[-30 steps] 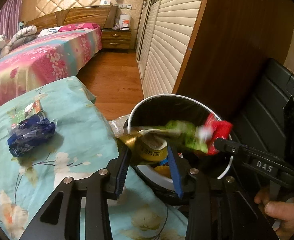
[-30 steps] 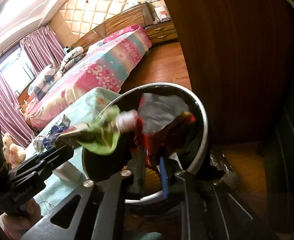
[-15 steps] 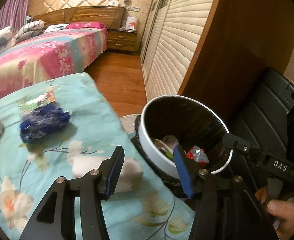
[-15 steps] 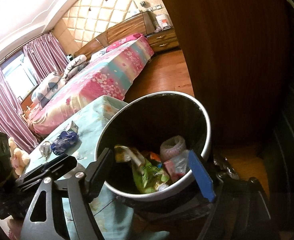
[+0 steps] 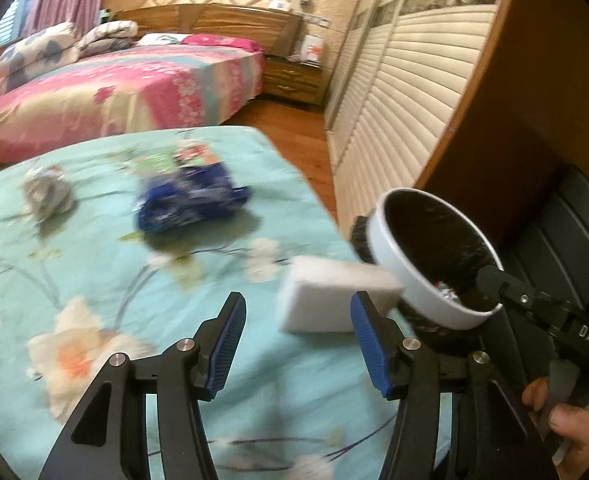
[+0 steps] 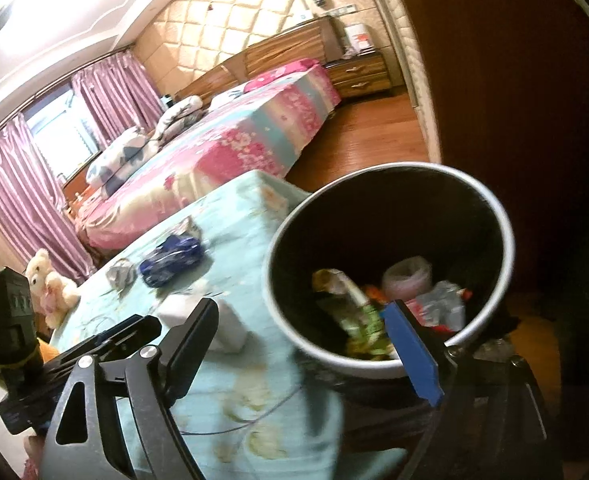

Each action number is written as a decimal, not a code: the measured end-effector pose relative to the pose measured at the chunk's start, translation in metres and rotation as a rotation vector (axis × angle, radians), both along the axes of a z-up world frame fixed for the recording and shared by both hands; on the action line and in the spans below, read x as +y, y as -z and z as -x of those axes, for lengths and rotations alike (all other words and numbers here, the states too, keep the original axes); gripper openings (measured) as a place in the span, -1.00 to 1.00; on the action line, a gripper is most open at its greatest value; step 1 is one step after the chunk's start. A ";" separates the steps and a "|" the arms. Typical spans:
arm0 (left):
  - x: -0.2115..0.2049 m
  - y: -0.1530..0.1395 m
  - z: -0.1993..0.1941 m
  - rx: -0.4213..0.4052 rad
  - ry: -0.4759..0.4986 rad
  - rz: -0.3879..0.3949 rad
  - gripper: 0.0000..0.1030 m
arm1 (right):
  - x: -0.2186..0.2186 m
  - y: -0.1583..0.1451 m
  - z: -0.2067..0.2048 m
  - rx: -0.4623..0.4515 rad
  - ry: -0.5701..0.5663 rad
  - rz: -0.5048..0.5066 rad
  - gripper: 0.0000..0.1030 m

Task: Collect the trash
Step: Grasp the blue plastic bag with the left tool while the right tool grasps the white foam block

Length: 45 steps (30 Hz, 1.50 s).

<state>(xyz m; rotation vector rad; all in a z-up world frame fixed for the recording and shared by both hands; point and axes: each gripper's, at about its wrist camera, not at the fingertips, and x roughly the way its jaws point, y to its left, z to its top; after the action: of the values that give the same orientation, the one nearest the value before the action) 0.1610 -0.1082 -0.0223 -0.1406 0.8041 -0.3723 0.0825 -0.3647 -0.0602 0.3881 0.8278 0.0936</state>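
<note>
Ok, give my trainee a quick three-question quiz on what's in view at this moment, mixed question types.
1. True or false: the trash bin is empty.
2. Which lies closest to the bin on the floral cloth? A) blue wrapper B) white block C) grey crumpled wrapper
3. Fill in: between the fingers of the left hand-held gripper there is ____.

Key: 1 false, wrappers lie inside it. 2 B. 3 nothing; its jaws are opening and empty.
</note>
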 end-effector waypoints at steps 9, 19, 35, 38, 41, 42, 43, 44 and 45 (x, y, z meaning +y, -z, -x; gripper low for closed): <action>0.049 0.004 0.013 0.030 -0.100 -0.002 0.05 | 0.054 0.008 -0.005 0.006 -0.113 -0.001 0.69; 0.071 0.005 0.006 0.045 -0.140 -0.005 0.05 | 0.085 0.017 -0.012 0.023 -0.184 0.015 0.69; 0.069 0.016 -0.056 0.058 -0.072 -0.079 0.10 | 0.100 0.036 -0.028 0.063 -0.178 0.008 0.72; 0.068 0.019 -0.072 0.060 -0.061 -0.080 0.10 | 0.099 0.039 -0.032 0.066 -0.171 0.020 0.72; 0.065 0.022 -0.088 0.061 -0.050 -0.077 0.10 | 0.098 0.041 -0.036 0.076 -0.164 0.016 0.72; 0.064 0.024 -0.092 0.059 -0.048 -0.081 0.10 | 0.098 0.042 -0.037 0.076 -0.161 0.017 0.72; 0.063 0.025 -0.097 0.055 -0.047 -0.091 0.09 | 0.098 0.042 -0.038 0.076 -0.158 0.022 0.72; 0.062 0.027 -0.100 0.052 -0.046 -0.097 0.08 | 0.098 0.043 -0.039 0.072 -0.157 0.027 0.72; 0.061 0.028 -0.103 0.051 -0.044 -0.101 0.06 | 0.098 0.043 -0.040 0.069 -0.158 0.031 0.71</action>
<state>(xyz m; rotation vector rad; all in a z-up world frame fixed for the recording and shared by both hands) 0.2642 -0.0475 -0.0505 -0.0731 0.8670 -0.2870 0.1224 -0.2664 -0.1029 0.2981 0.9262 0.2147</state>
